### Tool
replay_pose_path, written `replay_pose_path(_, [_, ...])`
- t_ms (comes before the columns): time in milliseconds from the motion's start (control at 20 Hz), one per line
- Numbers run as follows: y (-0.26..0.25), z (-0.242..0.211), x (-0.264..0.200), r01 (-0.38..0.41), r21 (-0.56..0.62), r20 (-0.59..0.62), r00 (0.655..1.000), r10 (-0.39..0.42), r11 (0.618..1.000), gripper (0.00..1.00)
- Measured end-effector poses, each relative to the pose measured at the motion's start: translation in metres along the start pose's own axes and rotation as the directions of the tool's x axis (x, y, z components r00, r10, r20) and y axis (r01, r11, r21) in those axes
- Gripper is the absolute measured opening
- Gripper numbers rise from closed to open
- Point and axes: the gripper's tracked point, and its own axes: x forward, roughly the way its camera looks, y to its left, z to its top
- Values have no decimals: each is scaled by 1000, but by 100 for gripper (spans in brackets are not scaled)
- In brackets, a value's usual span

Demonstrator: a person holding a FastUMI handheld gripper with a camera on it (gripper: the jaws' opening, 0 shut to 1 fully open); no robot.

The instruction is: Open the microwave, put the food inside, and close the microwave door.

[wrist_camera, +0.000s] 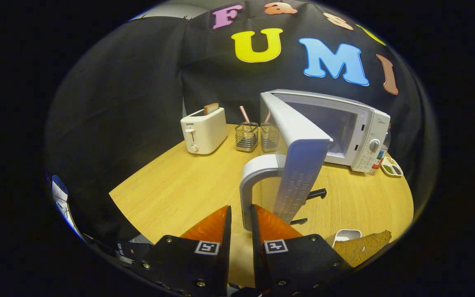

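With the microwave [344, 132] door [299, 165] swung wide toward us, the tongs [241, 212] sit narrow, fingers flanking the foot of the door handle [250, 181], contact unclear. Food [363, 247] lies on the counter [179, 189] right of the fingers; toaster [203, 130] stands behind.

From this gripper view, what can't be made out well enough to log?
- Gripper: fingers sit around the door handle; whether both press on it is unclear.
- Microwave cavity: partly screened by the open door.
- Food: cut off beside the fingers, kind unclear.
- Small tray behind the microwave: contents too small.
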Motion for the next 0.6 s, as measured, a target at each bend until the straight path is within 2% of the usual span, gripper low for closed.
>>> replay_pose_path(250, [34,19,-17,-97,16,66,993,95,995,26])
replay_pose_path(400, [54,37,-40,-189,38,133,974,182,981,26])
replay_pose_path(500, [55,49,-62,-217,35,178,962,208,976,55])
replay_pose_path(550, [54,58,-73,-229,27,205,954,219,973,64])
replay_pose_path(600, [53,64,-83,-234,16,226,948,224,972,80])
